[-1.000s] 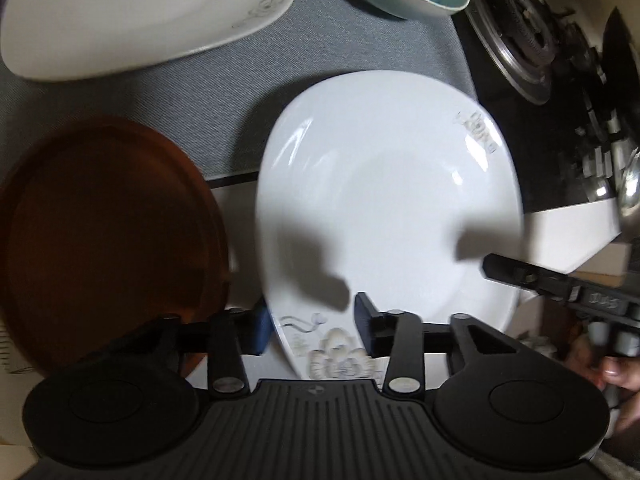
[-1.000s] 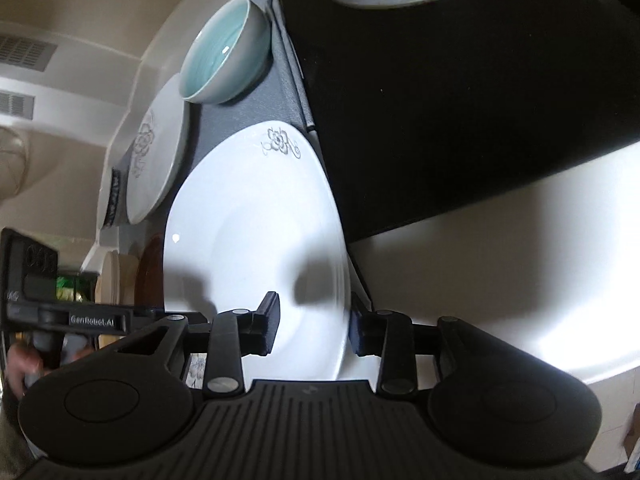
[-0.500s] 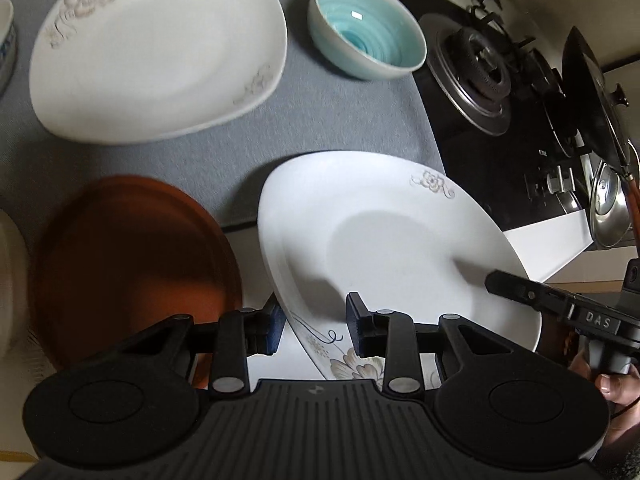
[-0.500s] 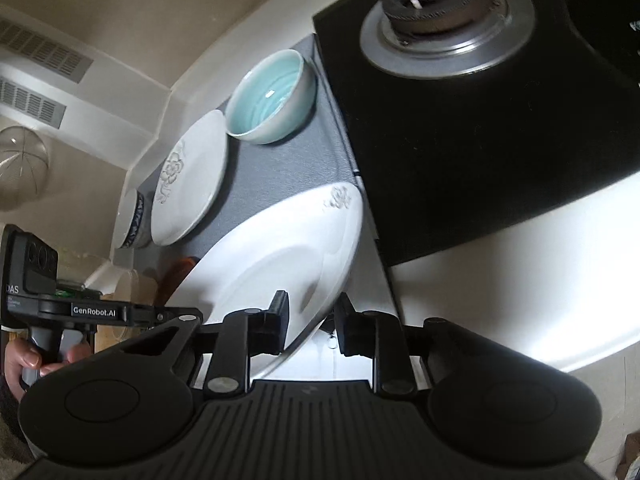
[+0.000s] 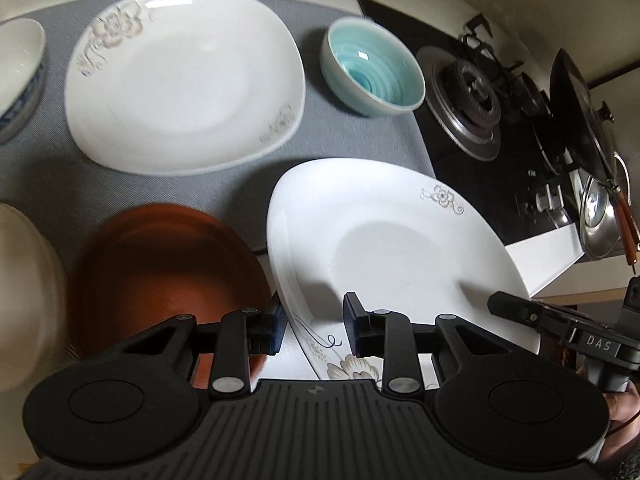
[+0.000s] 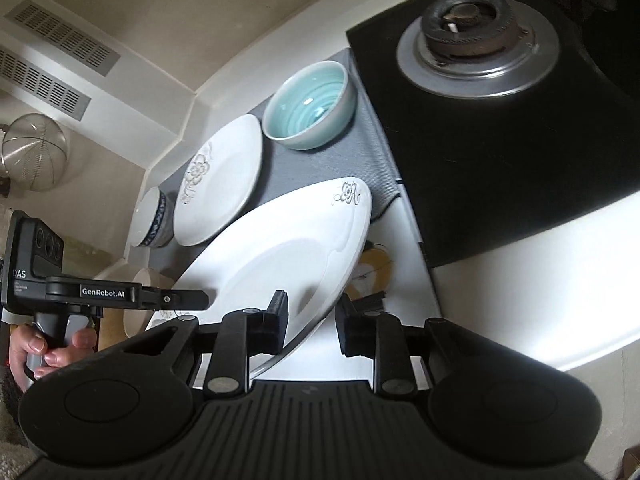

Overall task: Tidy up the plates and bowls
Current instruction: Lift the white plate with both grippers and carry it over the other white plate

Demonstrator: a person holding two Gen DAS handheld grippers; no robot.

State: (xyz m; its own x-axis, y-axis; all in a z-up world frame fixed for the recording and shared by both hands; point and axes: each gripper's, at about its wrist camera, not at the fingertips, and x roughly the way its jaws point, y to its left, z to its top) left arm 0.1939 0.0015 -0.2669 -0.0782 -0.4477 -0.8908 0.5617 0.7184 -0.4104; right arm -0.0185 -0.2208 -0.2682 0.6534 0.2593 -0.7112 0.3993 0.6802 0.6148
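Note:
A white flower-printed plate (image 5: 392, 248) is lifted and tilted above the counter. My left gripper (image 5: 314, 326) is shut on its near rim. My right gripper (image 6: 312, 314) is shut on its opposite edge (image 6: 280, 256). A second white flowered plate (image 5: 184, 80) lies on the grey mat (image 5: 360, 140), also seen in the right wrist view (image 6: 218, 180). A teal bowl (image 5: 372, 66) stands beside it near the stove (image 6: 308, 104). A brown round plate (image 5: 160, 268) lies left of the held plate.
A blue-patterned white bowl (image 5: 16, 76) sits at the mat's far left (image 6: 150, 220). A cream dish (image 5: 24, 300) is at the left edge. The black gas stove (image 5: 480, 96) with pans (image 5: 576, 120) lies to the right. A wall strainer (image 6: 34, 152) hangs left.
Both grippers have raised the held plate higher and tilted it; the counter, second plate and teal bowl now sit farther below and more of them shows.

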